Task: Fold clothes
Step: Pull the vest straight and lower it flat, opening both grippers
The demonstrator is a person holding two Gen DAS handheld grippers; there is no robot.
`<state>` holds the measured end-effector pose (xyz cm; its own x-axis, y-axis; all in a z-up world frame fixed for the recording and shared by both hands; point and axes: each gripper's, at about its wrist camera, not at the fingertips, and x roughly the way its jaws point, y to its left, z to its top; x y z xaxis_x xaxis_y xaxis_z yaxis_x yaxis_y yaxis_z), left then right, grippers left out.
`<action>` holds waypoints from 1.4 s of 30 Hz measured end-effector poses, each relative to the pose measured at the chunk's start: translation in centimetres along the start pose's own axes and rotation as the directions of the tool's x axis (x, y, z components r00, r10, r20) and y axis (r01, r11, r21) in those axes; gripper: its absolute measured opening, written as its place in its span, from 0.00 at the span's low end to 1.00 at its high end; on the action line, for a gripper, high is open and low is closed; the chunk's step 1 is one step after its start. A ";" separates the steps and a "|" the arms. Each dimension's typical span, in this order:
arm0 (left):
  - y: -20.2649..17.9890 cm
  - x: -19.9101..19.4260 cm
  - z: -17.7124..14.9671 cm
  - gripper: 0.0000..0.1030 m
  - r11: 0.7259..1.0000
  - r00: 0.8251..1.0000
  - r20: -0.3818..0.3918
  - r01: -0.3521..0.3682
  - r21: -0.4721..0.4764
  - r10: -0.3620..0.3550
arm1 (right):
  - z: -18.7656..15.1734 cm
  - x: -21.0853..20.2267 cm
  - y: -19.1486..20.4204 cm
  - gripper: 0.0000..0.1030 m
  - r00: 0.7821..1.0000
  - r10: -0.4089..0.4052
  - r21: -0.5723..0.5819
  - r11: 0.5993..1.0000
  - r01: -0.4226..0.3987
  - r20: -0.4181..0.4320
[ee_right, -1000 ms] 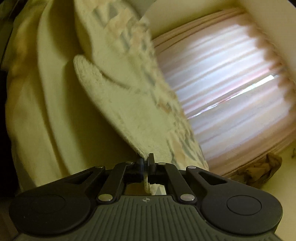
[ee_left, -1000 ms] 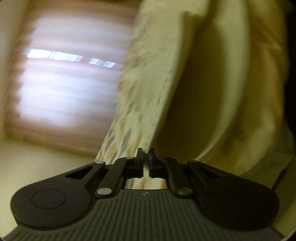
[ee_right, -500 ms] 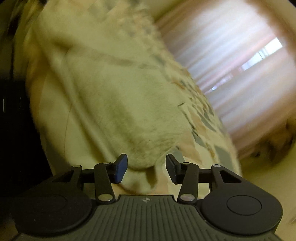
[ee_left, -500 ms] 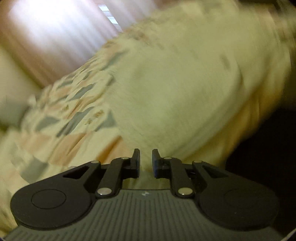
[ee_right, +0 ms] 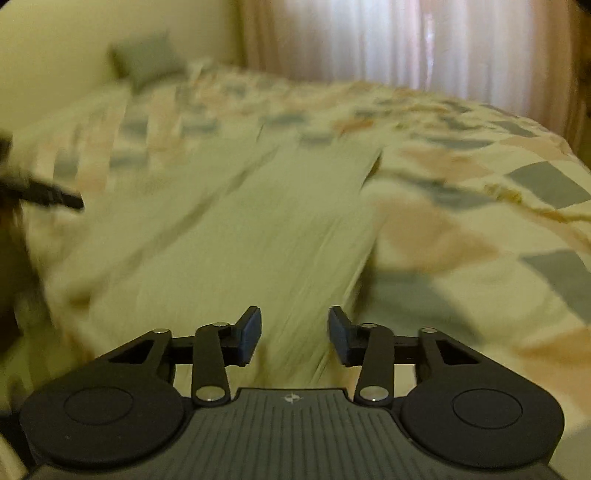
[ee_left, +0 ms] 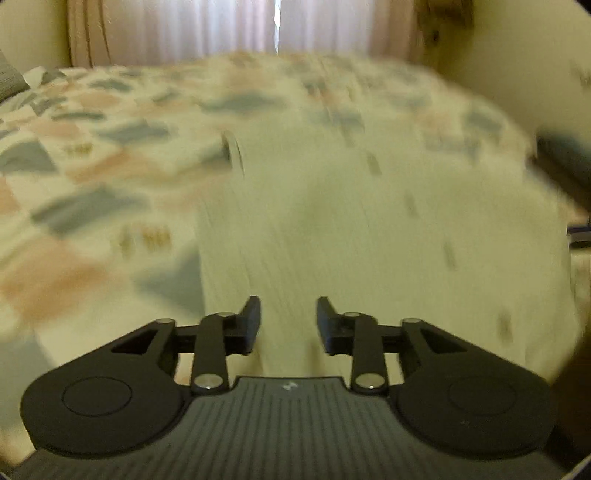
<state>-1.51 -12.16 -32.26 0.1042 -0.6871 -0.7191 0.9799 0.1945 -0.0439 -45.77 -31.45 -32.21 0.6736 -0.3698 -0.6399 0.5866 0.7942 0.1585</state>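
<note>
- In the middle of the left wrist view, a pale cream cloth (ee_left: 369, 221) spread flat on a patchwork bedspread (ee_left: 74, 184), blurry from fast motion.
- Same cloth (ee_right: 229, 229) in the middle of the right wrist view, running from bottom center up toward the upper middle, with a straight edge on its right side.
- At the bottom center, left gripper (ee_left: 288, 321) spread wide, nothing between the fingers, near edge of the cloth just in front.
- At the bottom center of the other view, right gripper (ee_right: 294, 334) also spread wide, holding nothing, blue pads showing.
- Hard to tell what kind of garment; too blurry to see sleeves or a collar.
- Could be laid out flat and ready for a fold, or just put down after one fold; no way to tell which.
- For a good job: slow down, so the cloth edge looks sharp.
- Pinch only the cloth, not the bedspread under it.
- Grab matching corners with both grippers at the same height, so edges line up.
- Keep the cloth flat and smooth, no bumps or wrinkles.
- Curtains (ee_left: 221, 29) at the top of the frame, a grey pillow (ee_right: 147, 59) at the upper left of the right wrist view.
</note>
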 end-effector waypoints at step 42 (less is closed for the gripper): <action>10.6 19.6 18.5 0.33 0.993 0.988 0.092 -0.120 -0.015 0.121 | 13.2 14.4 -6.9 0.46 0.980 -0.134 0.133 0.984 0.115 0.144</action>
<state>14.06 -36.55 -33.98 0.2371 -0.7202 -0.6520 0.9577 0.2861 0.0322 -34.19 -48.66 -32.59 0.6465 -0.5387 -0.5403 0.7148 0.6753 0.1820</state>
